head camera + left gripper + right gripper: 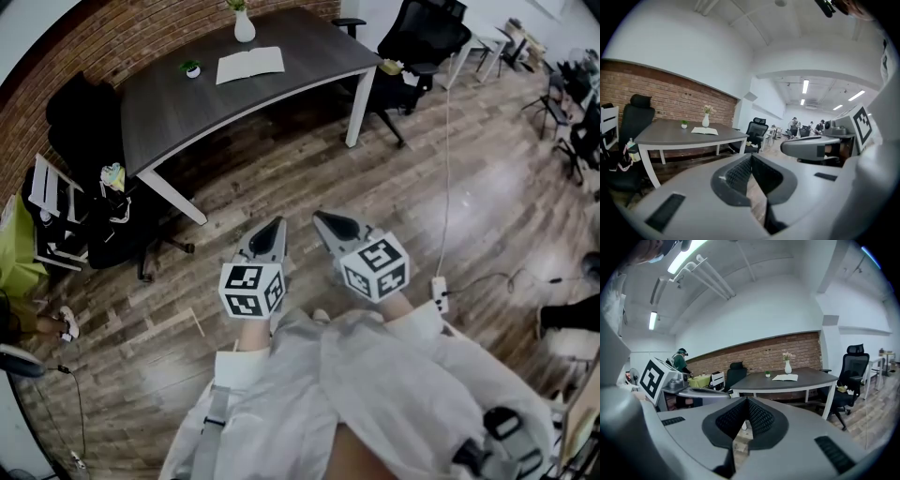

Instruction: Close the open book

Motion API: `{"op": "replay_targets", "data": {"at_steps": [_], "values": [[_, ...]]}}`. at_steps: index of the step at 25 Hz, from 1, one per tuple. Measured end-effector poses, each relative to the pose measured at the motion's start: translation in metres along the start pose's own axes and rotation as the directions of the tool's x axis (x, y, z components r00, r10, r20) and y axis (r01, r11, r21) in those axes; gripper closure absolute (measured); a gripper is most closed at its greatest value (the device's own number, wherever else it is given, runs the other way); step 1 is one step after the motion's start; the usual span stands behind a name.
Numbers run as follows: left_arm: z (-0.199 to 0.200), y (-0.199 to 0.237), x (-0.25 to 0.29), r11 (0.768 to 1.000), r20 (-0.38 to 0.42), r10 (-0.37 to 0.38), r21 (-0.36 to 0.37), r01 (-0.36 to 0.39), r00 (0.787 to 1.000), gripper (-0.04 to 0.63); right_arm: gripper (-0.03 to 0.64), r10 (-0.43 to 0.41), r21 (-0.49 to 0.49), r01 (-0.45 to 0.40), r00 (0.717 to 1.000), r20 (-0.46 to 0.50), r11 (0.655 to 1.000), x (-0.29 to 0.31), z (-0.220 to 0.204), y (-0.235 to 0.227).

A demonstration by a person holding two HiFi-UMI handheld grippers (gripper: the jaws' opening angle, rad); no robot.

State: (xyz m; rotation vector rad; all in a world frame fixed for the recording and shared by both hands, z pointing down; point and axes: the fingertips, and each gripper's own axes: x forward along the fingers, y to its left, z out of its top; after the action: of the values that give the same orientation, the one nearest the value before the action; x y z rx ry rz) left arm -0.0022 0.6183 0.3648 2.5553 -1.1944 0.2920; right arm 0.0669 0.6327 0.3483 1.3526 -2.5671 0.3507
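**A:** Head view first: where is the open book [250,65]?

**B:** It lies flat, pages up, on the far part of the dark table [169,108], well apart from both grippers. A white vase [244,26] stands just beyond it, and a small potted plant [191,68] sits to its left.

**A:** And the tools?

**B:** The left gripper [278,223] and right gripper [319,217] are side by side near the person. Each has its jaws pressed together with nothing between them.

**A:** What stands in the way?

**B:** Wooden floor [281,169] lies between the grippers and the table's near edge. A black office chair [417,42] stands at the table's right end and another black chair [80,112] at its left. A power strip [439,292] with its cable lies on the floor to the right.
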Motion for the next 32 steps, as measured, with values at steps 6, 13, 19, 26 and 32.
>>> {"op": "replay_targets", "data": {"at_steps": [6, 13, 19, 26, 32], "values": [[-0.021, -0.002, 0.005, 0.999, -0.088, 0.026, 0.036, -0.022, 0.996, 0.589, 0.612, -0.025, -0.011, 0.024, 0.996, -0.083, 1.000, 0.008, -0.023, -0.012], [-0.035, 0.027, 0.032, 0.999, -0.195, 0.001, 0.044, 0.008, 0.981, 0.584, 0.609, -0.066, 0.028, 0.069, 0.994, -0.088, 0.997, 0.042, -0.025, -0.035], [-0.016, 0.083, 0.077, 0.999, -0.197, -0.010, 0.044, 0.019, 0.980, 0.546, 0.551, -0.097, 0.034, 0.100, 0.992, -0.085, 0.994, 0.096, -0.008, -0.068], [0.045, 0.161, 0.129, 0.996, -0.133, -0.025, 0.085, 0.037, 0.991, 0.520, 0.549, -0.133, 0.005, 0.133, 0.991, -0.009, 0.991, 0.179, 0.053, -0.101], [0.081, 0.219, 0.162, 0.991, -0.102, -0.047, 0.121, 0.060, 0.994, 0.509, 0.537, -0.166, 0.008, 0.165, 0.986, 0.019, 0.986, 0.235, 0.082, -0.120]]}}
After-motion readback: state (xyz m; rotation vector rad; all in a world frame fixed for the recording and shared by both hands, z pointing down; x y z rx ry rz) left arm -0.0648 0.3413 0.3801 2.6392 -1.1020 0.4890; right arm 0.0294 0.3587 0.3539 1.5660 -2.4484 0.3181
